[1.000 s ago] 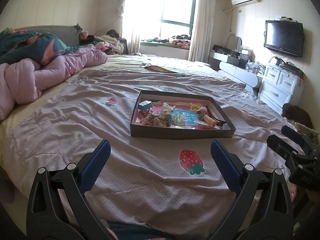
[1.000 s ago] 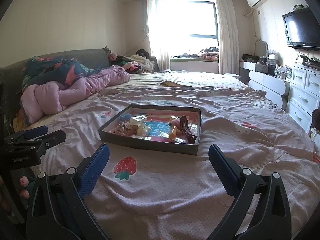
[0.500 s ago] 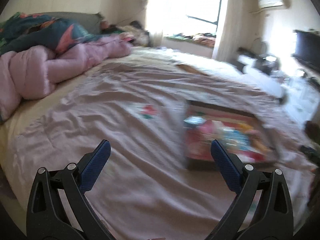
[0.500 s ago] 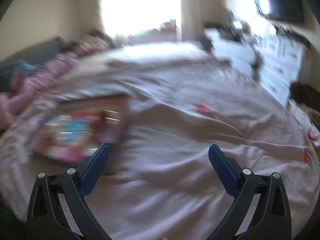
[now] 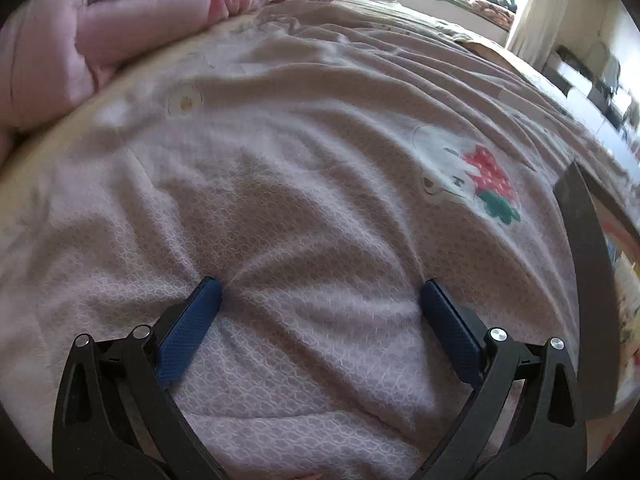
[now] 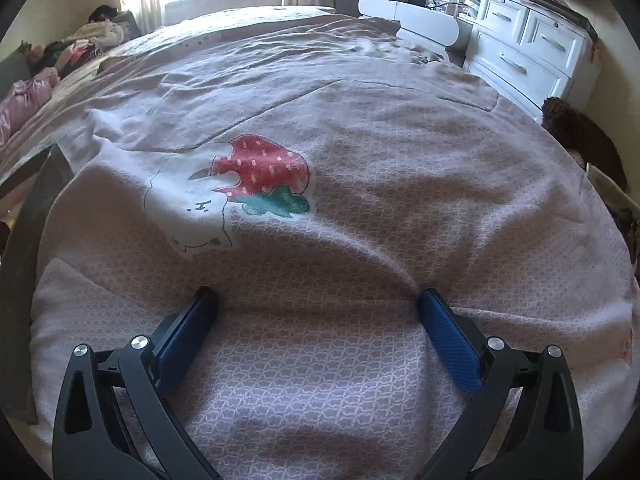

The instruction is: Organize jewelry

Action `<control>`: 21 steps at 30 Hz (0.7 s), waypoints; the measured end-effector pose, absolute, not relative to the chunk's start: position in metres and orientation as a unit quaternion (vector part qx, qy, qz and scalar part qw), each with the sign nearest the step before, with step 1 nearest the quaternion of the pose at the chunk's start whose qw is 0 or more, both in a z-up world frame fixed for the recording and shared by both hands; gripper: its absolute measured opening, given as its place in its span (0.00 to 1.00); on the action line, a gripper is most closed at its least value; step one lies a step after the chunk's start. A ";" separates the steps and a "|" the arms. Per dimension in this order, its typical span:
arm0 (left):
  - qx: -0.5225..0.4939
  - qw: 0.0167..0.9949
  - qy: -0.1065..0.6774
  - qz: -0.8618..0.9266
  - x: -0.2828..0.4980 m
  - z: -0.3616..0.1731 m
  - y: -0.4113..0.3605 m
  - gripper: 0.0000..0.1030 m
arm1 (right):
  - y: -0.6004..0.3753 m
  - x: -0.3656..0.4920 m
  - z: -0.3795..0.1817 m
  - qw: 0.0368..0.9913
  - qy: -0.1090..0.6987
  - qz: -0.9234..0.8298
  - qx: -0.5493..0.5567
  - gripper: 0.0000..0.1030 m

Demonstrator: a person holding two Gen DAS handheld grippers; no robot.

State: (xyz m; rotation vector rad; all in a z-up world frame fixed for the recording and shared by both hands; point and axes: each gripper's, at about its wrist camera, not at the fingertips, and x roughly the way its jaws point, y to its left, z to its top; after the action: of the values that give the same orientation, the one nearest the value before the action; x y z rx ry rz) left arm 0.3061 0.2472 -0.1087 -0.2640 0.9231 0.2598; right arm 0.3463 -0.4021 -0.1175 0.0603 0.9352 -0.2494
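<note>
Jewelry tray [image 5: 588,280], a shallow rectangular box with dark grey card walls, sits on the bed between the two grippers: it shows at the far right of the left wrist view and as a dark wall [image 6: 24,264] at the far left of the right wrist view. Its contents are cut off by the frame edge in the left view, reduced to a blurred strip of pink and pale shapes, so no single piece can be identified; in the right view the interior is hidden altogether. In the left view, reading from the left, a puffy pink quilt [image 5: 80,40] lies bunched at the upper corner, followed by the bedspread [image 5: 300,160], a wrinkled dusty-pink fabric with a fine lattice weave and a printed strawberry motif [image 5: 488,184]. The left gripper [image 5: 320,300] is held low, its blue ribbed pads spread wide and the tips pressing into the cloth, nothing between them. In the right view the same weave covers the bed, with a larger strawberry and white cartoon print [image 6: 256,176] just right of the tray wall, and a white chest of drawers [image 6: 528,52] stands at the upper right. The right gripper [image 6: 318,308] is likewise low against the cover, jaws fully parted and empty.
</note>
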 end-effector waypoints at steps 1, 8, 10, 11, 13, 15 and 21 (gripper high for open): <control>-0.120 0.879 0.443 0.128 0.305 -0.107 0.245 0.89 | -0.403 0.346 -0.118 0.885 0.450 -0.119 0.032 0.95; -0.091 0.873 0.458 0.142 0.304 -0.107 0.238 0.90 | -0.407 0.349 -0.115 0.885 0.450 -0.118 0.032 0.95; -0.090 0.873 0.458 0.142 0.301 -0.106 0.237 0.90 | -0.406 0.348 -0.116 0.885 0.450 -0.118 0.032 0.95; -0.089 0.872 0.459 0.143 0.304 -0.108 0.237 0.90 | -0.406 0.348 -0.116 0.885 0.450 -0.118 0.033 0.95; -0.090 0.872 0.459 0.143 0.305 -0.109 0.237 0.90 | -0.406 0.348 -0.116 0.885 0.450 -0.118 0.032 0.95; -0.090 0.872 0.459 0.143 0.309 -0.109 0.237 0.90 | -0.406 0.348 -0.116 0.885 0.450 -0.118 0.032 0.95; -0.090 0.872 0.460 0.143 0.309 -0.109 0.238 0.90 | -0.406 0.348 -0.116 0.885 0.450 -0.118 0.033 0.95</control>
State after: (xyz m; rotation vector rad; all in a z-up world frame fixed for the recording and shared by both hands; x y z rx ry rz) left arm 0.3093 0.2376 -0.1094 -0.1875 0.9604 0.2985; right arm 0.3481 -0.4064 -0.1158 0.0679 0.9363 -0.2451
